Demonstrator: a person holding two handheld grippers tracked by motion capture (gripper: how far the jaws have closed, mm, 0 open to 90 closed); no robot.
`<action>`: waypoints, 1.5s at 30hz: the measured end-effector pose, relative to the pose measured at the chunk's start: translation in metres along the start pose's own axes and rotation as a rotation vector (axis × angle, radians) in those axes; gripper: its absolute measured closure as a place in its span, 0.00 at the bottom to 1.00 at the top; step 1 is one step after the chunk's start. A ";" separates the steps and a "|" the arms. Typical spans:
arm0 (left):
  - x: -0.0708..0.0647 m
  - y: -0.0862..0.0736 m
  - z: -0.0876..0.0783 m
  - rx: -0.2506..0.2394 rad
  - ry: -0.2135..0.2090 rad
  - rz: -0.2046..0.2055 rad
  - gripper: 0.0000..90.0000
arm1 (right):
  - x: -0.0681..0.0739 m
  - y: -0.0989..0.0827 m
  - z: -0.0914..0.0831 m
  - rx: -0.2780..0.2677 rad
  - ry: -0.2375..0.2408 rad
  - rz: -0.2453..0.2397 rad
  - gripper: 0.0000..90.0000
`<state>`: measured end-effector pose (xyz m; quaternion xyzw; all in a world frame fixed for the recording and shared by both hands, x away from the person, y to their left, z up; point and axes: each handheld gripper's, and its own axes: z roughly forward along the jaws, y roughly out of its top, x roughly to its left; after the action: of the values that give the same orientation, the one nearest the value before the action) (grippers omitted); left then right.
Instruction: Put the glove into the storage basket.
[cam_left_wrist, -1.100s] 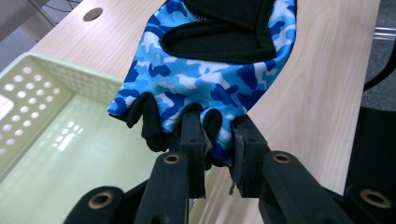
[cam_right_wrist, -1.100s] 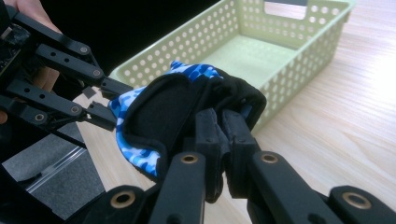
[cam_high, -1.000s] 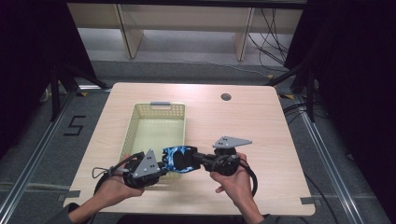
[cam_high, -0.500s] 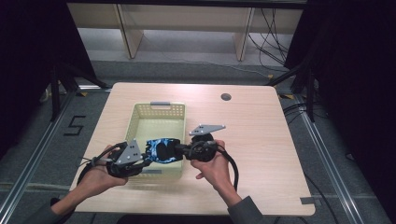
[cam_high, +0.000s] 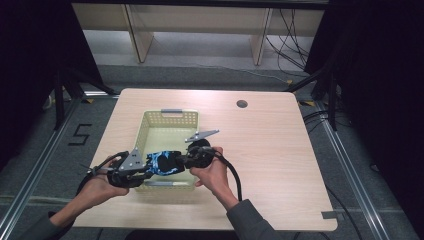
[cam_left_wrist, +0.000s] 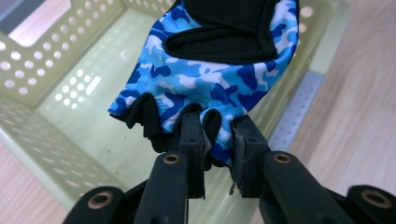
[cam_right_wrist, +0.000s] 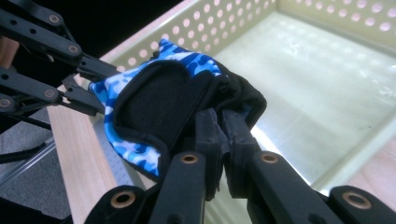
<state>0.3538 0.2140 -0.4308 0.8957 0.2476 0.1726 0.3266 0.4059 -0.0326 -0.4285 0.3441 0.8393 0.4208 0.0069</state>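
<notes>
A blue camouflage fingerless glove (cam_high: 164, 162) with black trim hangs stretched between my two grippers, above the near end of the pale green basket (cam_high: 169, 116). My left gripper (cam_high: 145, 170) is shut on the glove's finger end (cam_left_wrist: 187, 105). My right gripper (cam_high: 184, 161) is shut on its black cuff end (cam_right_wrist: 233, 100). In the right gripper view the left gripper's black linkage (cam_right_wrist: 70, 70) reaches in from the left to the glove (cam_right_wrist: 154, 107). The basket floor (cam_left_wrist: 107, 126) below the glove is bare.
The perforated basket has a metal handle at its far rim (cam_high: 171, 111) and another at its near rim (cam_high: 160, 183). A round cable hole (cam_high: 242, 104) lies in the wooden table (cam_high: 270, 160) at the far right. Shelving stands behind the table.
Both grippers have carried the glove leftward and away from me, from the basket's near right corner to over its near end. Both stay shut on it.
</notes>
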 end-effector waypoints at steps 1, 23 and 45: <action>0.002 -0.001 0.000 -0.005 -0.011 -0.007 0.85 | 0.000 0.000 0.003 0.010 0.002 0.004 0.96; 0.008 -0.005 0.009 0.068 -0.030 -0.003 0.85 | -0.003 0.001 0.027 0.065 -0.014 0.017 0.96; 0.013 0.000 0.017 0.118 -0.069 0.002 0.81 | -0.001 0.001 0.029 0.137 -0.057 0.044 0.96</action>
<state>0.3721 0.2131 -0.4414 0.9190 0.2452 0.1272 0.2813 0.4158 -0.0122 -0.4471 0.3741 0.8578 0.3525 -0.0019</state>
